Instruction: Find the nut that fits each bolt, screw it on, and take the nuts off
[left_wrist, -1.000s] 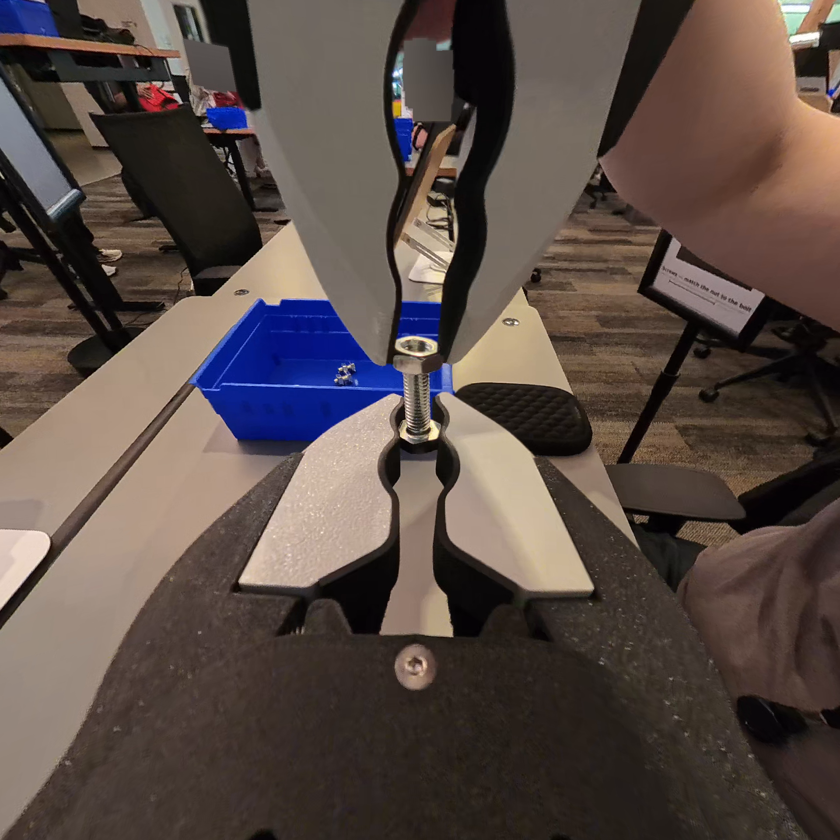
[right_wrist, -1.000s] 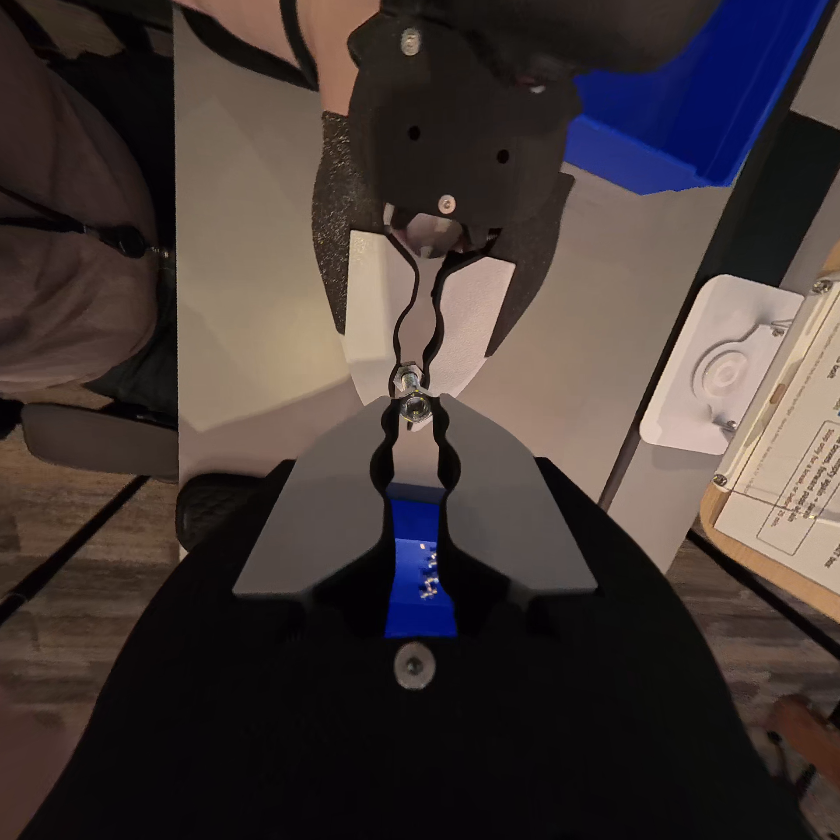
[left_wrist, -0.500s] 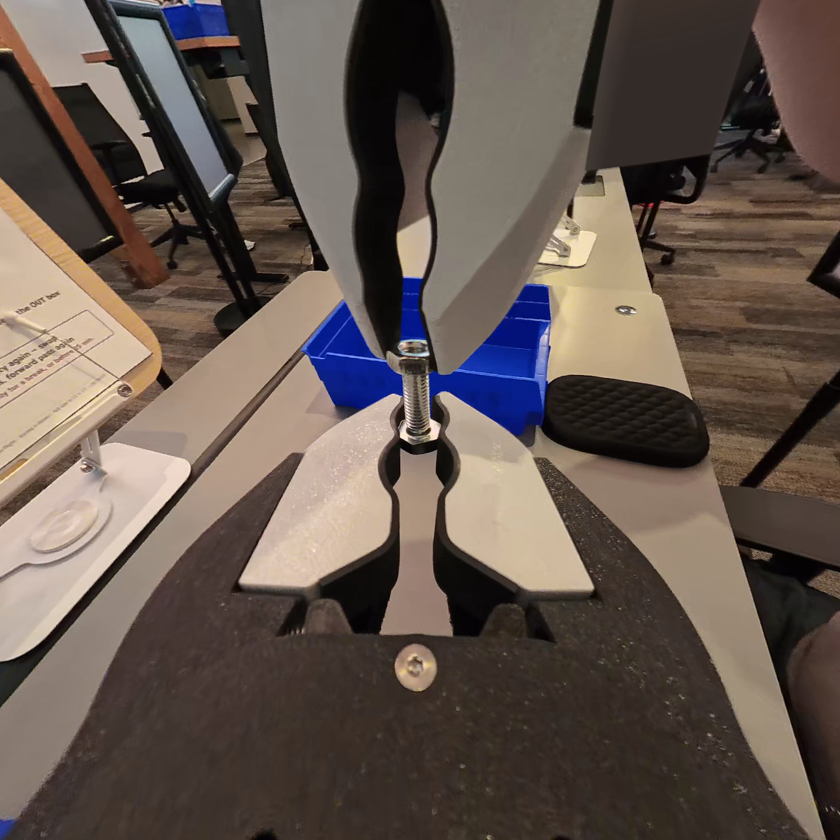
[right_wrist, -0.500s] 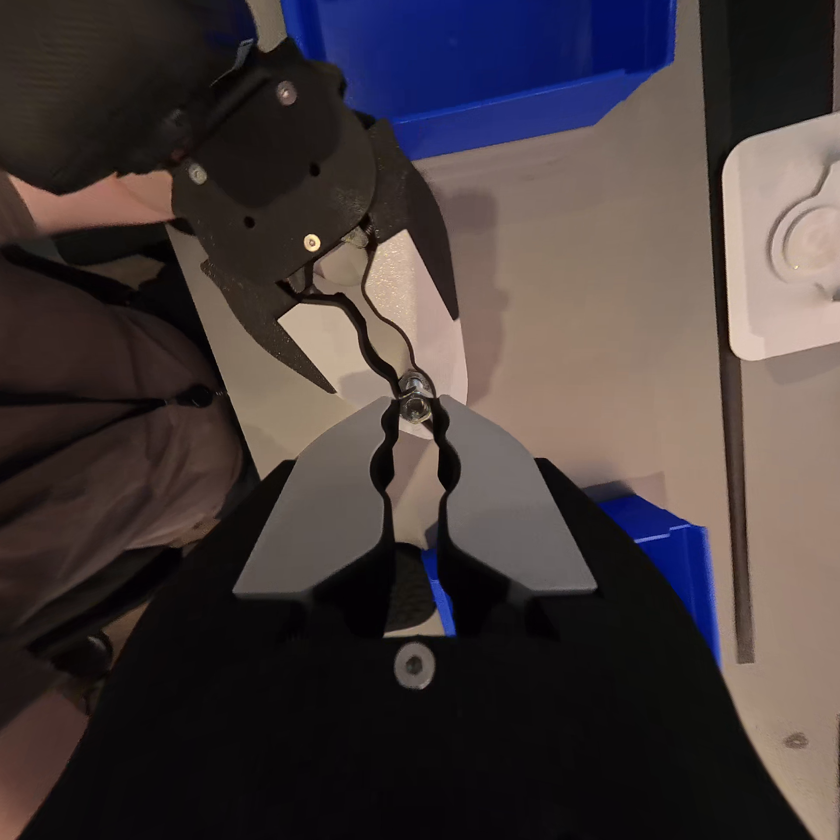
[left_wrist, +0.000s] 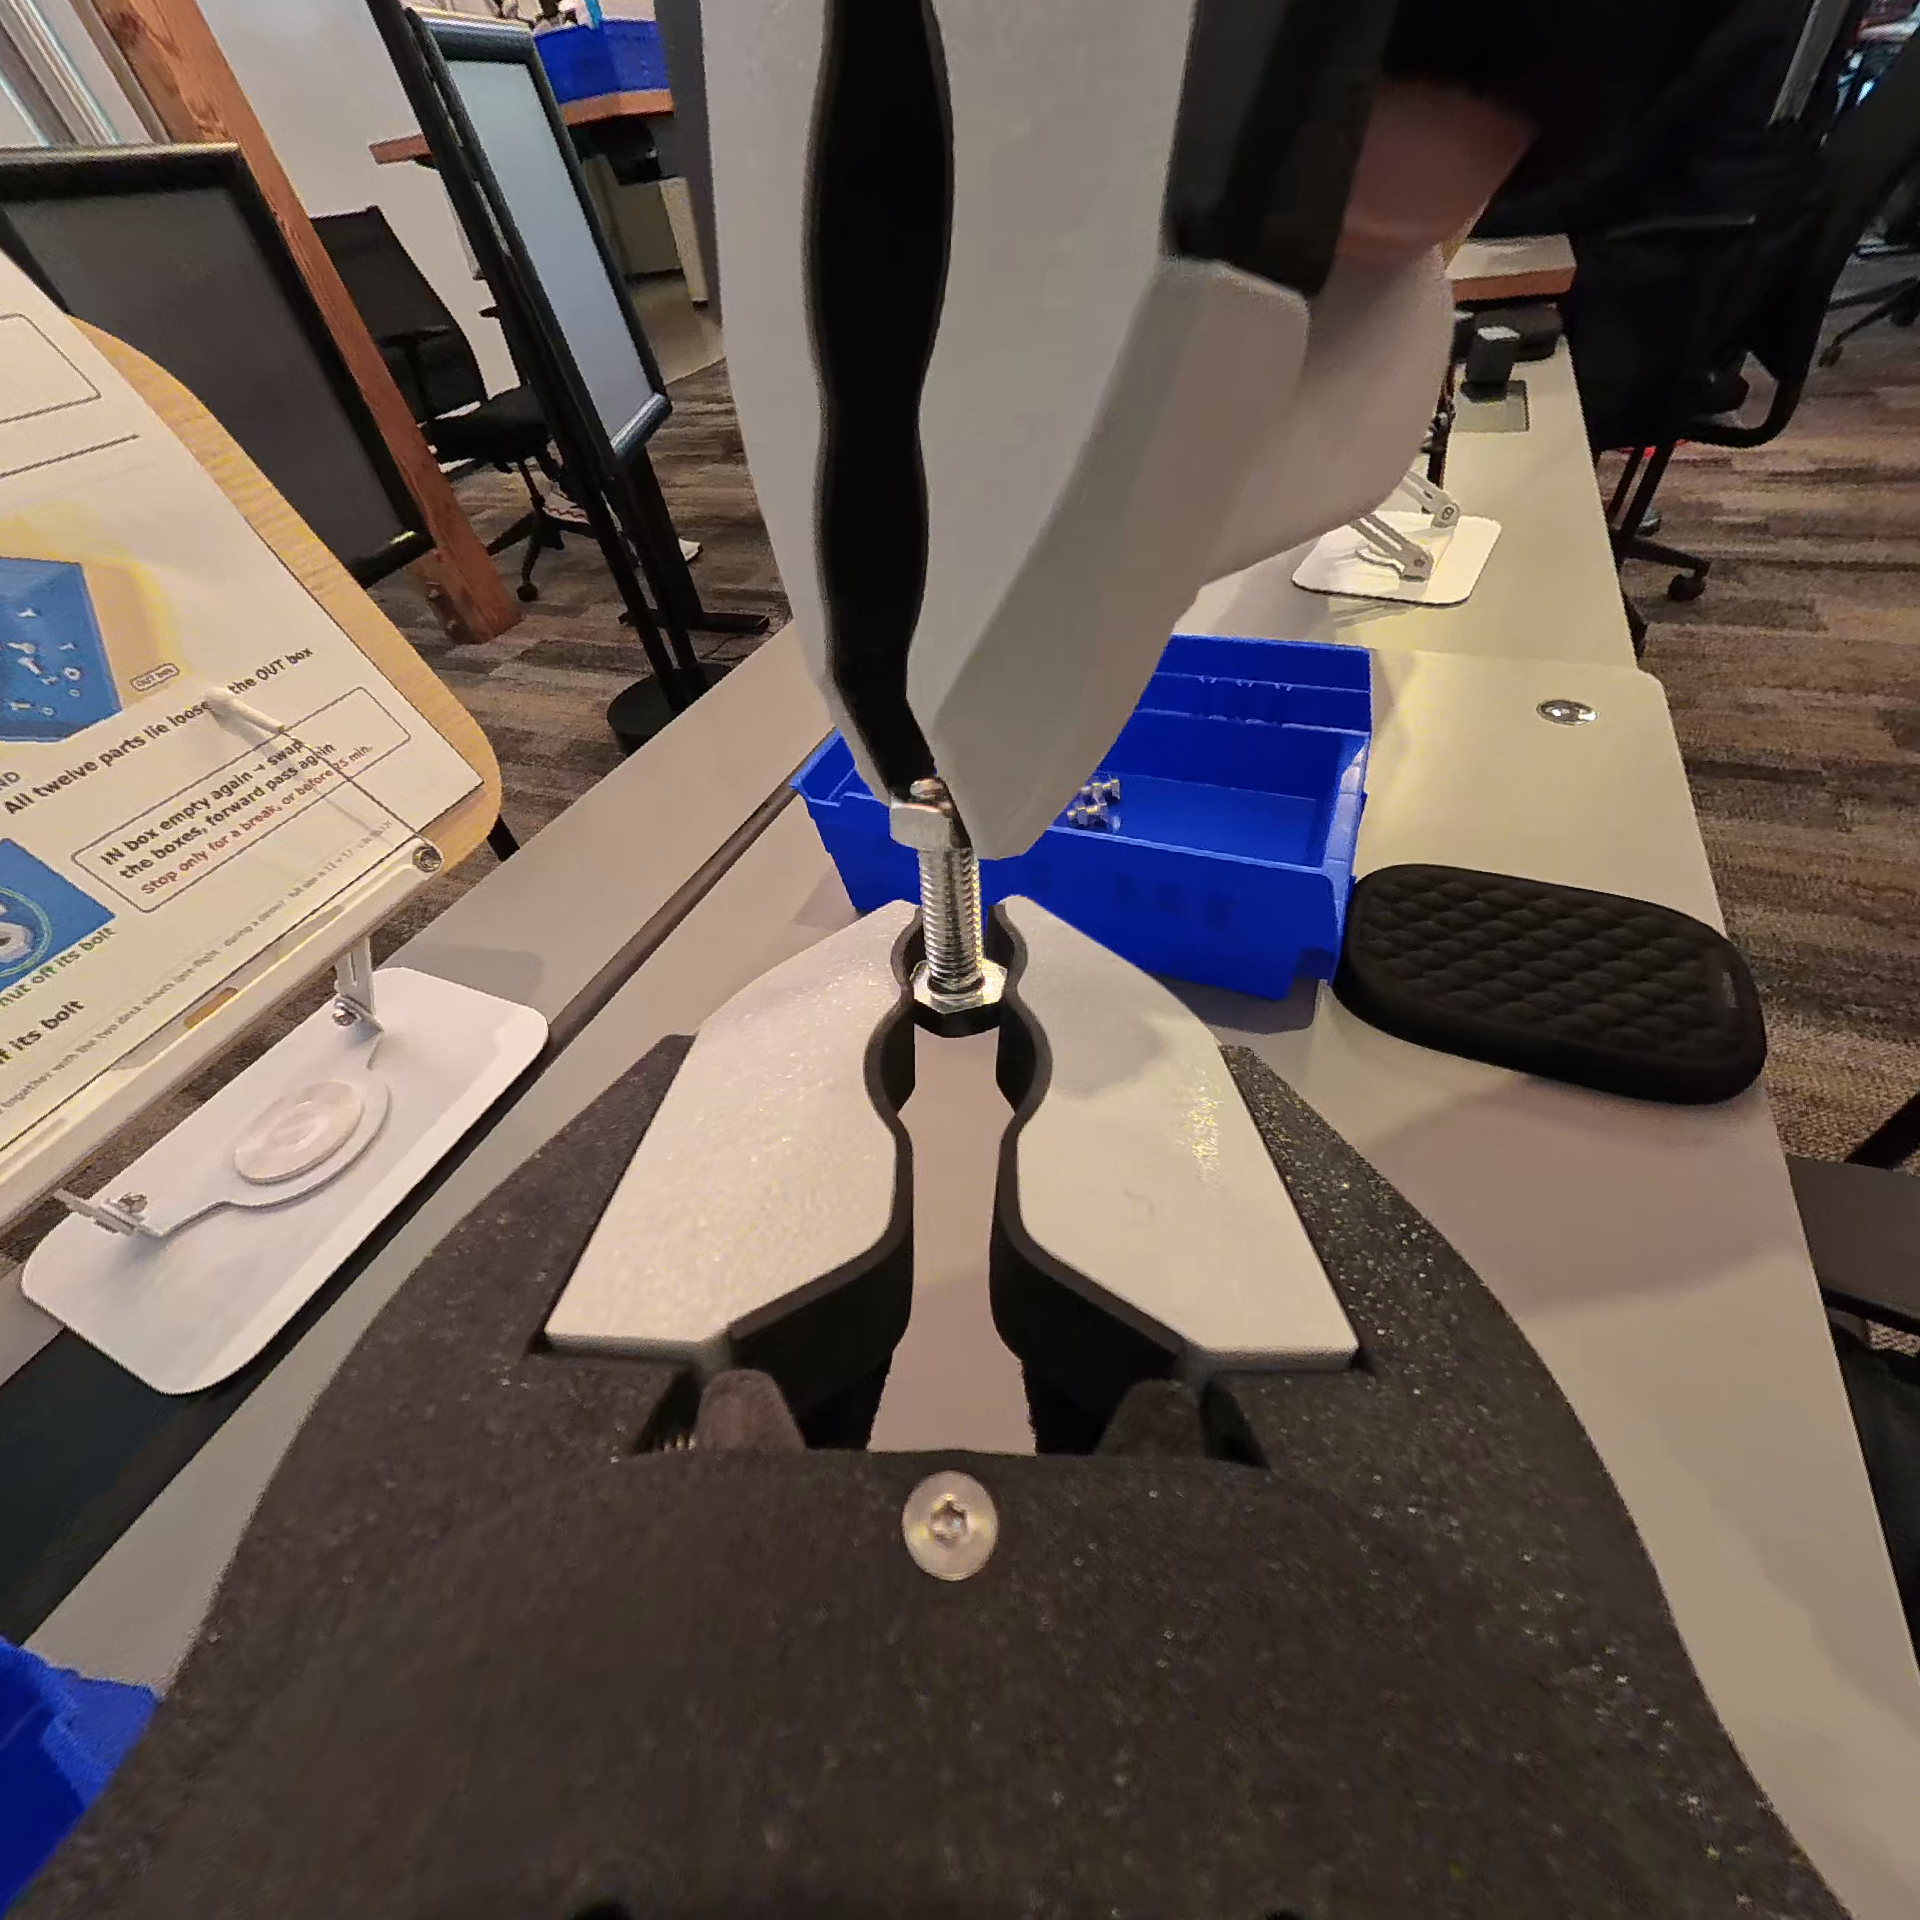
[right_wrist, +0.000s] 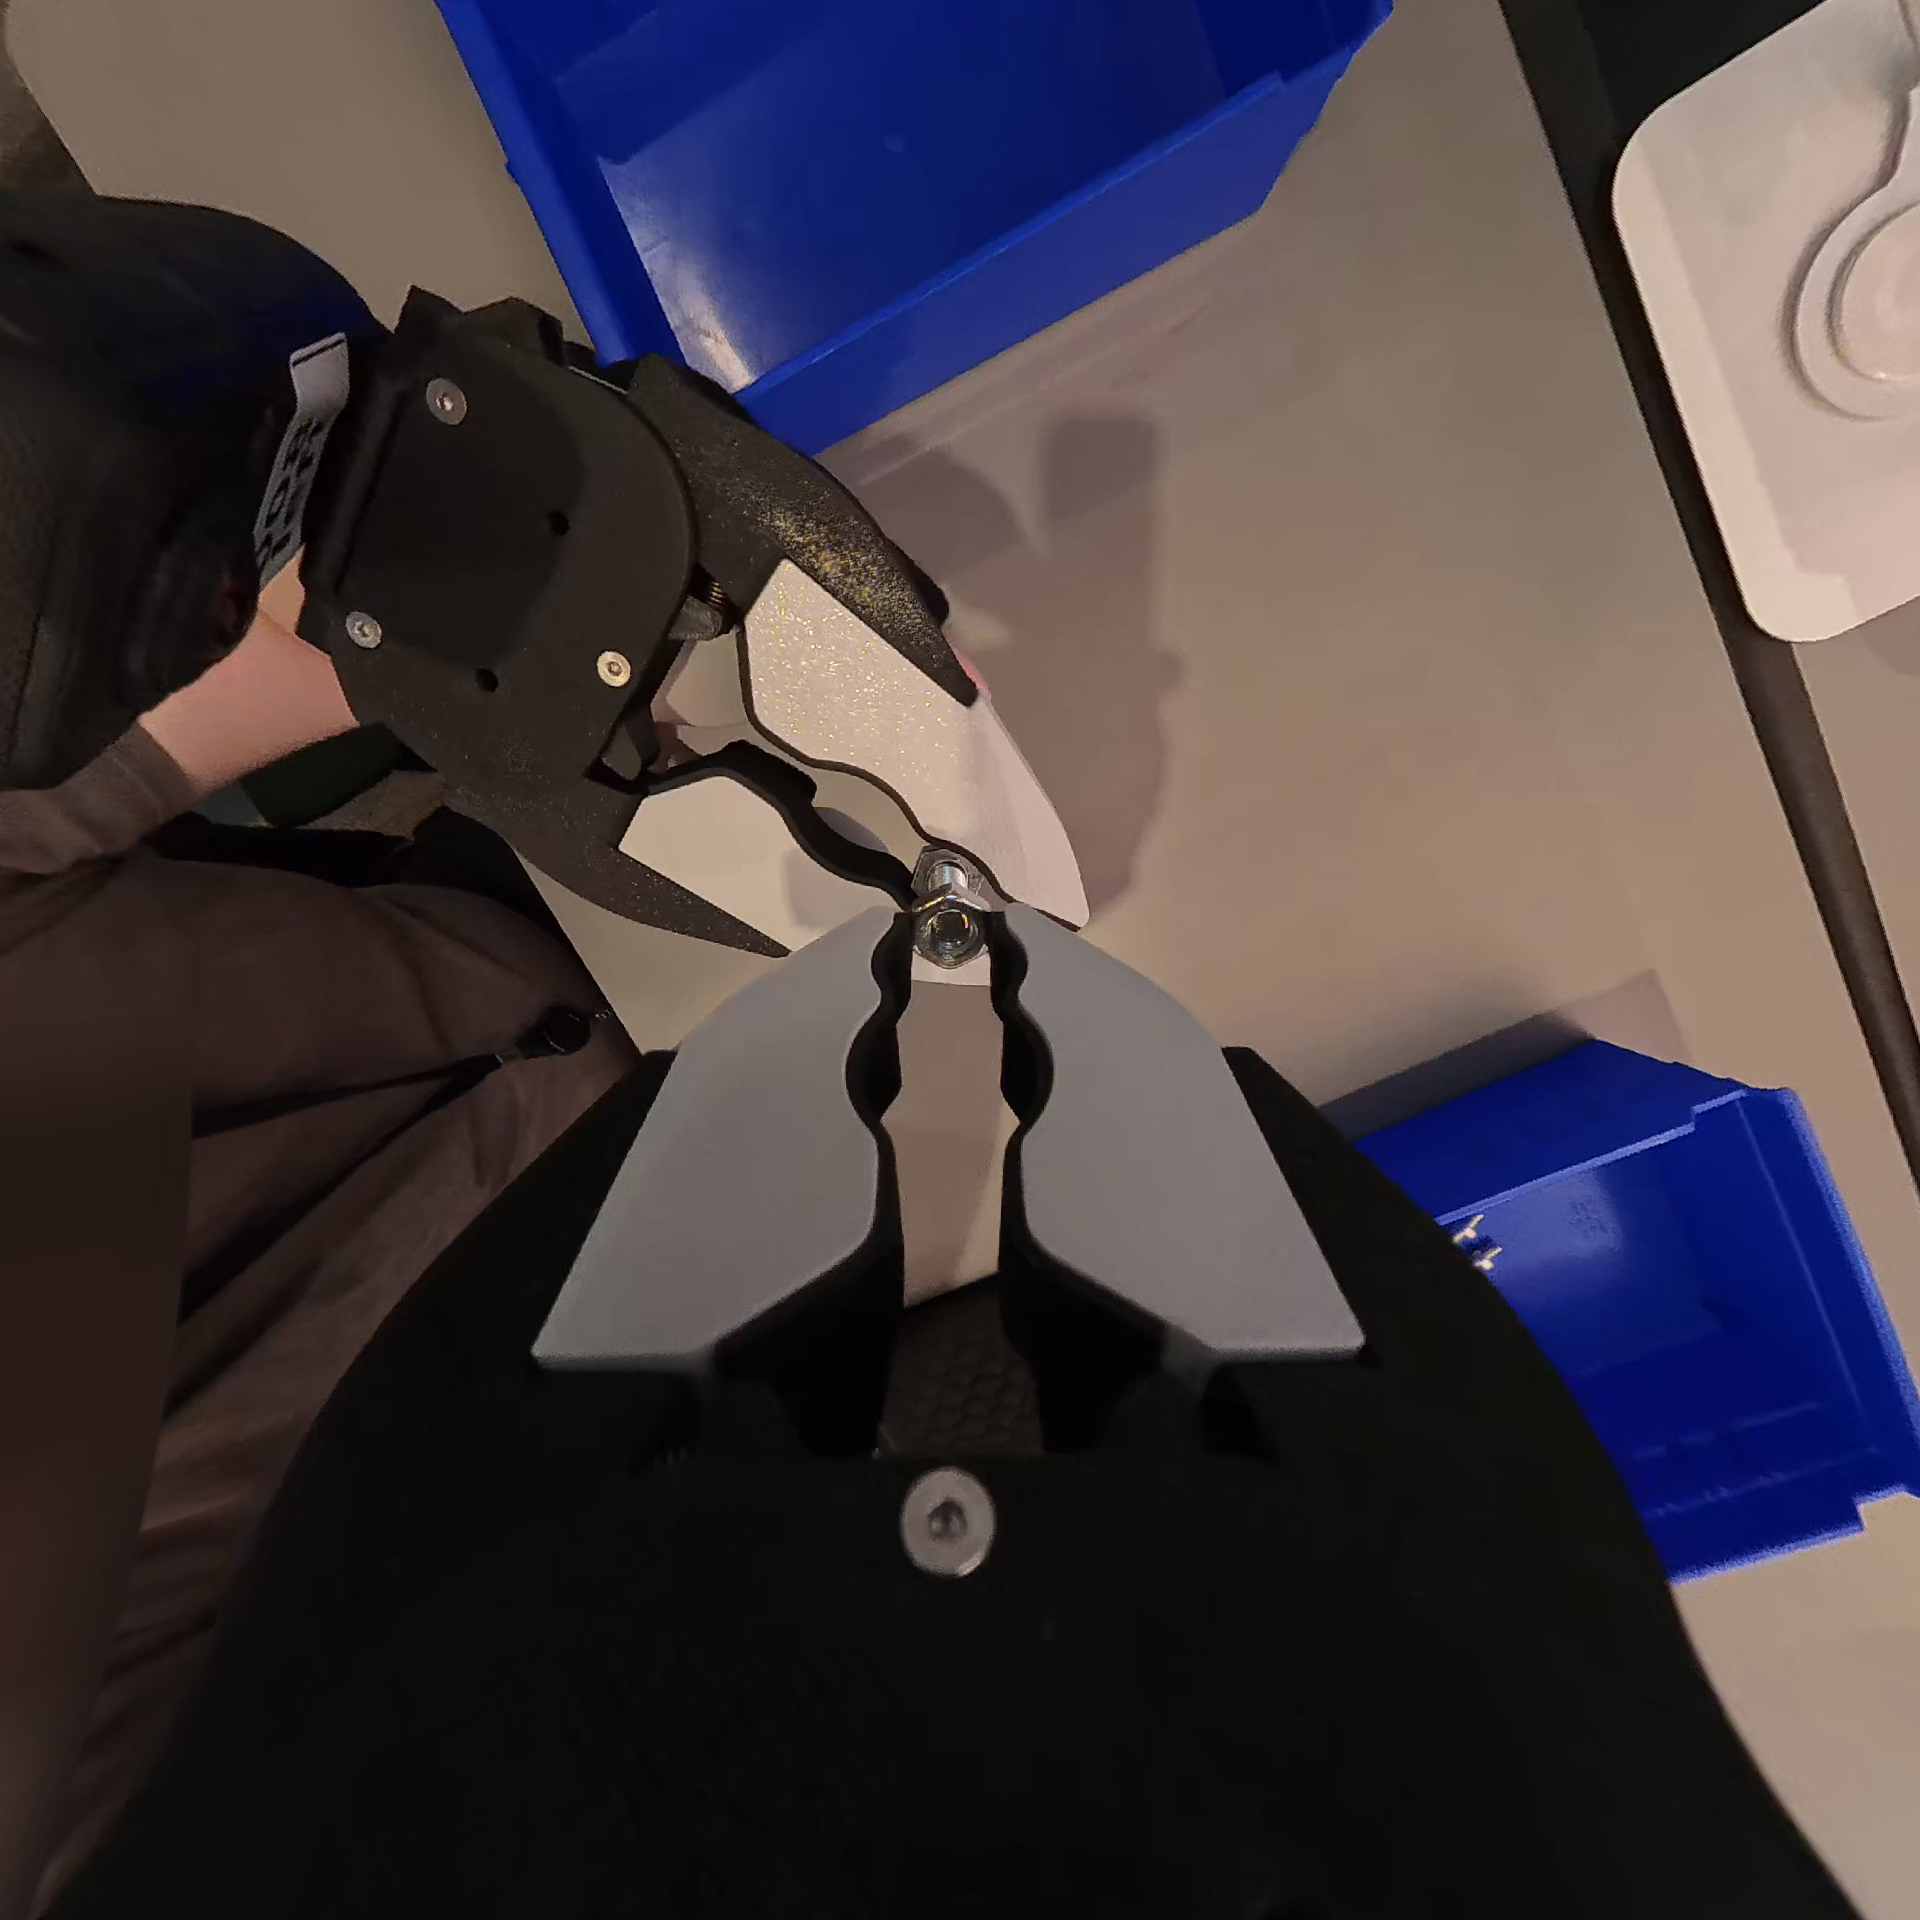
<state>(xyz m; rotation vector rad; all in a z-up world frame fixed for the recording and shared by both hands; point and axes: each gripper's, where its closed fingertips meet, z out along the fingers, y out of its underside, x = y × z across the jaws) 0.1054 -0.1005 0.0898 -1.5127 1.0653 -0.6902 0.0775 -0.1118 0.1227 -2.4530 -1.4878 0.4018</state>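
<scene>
Left wrist view: the nut (left_wrist: 953, 985) is pinched by the left hand-held gripper (left_wrist: 954, 961), the bolt (left_wrist: 948, 888) head by the right hand-held gripper (right_wrist: 948, 930). One pair is being turned; loose parts wait in the blue bin (left_wrist: 1226, 904).

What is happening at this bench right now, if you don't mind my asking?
A person is working a nut and bolt with two handheld grippers above a grey table. The left gripper is shut on the nut, while the right gripper comes from above and is shut on the head of the bolt. The nut sits at the bolt's far end from the head. A blue bin behind holds a few more small parts.
</scene>
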